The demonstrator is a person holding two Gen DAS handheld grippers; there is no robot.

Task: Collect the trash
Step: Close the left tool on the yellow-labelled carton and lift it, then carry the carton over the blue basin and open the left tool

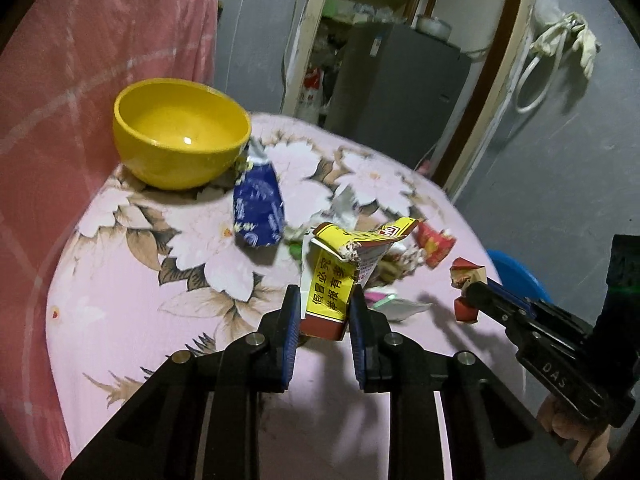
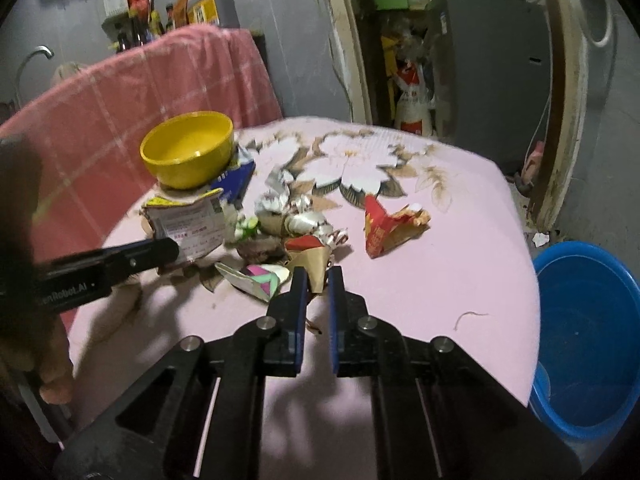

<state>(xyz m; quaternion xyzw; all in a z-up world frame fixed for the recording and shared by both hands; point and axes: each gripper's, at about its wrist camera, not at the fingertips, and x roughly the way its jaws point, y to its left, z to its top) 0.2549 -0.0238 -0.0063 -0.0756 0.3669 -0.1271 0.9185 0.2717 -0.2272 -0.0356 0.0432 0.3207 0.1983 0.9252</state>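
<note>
Left wrist view shows the left gripper closed on a torn yellow-and-red carton, lifted above the pink floral tablecloth. Far left stands a yellow bowl, with a crushed blue carton just beside it. Right wrist view shows the right gripper pinching a brown-and-red paper scrap, its fingers nearly together. Foil scraps lie beyond, a red wrapper to the right, and a blue basin sits off the table at right.
</note>
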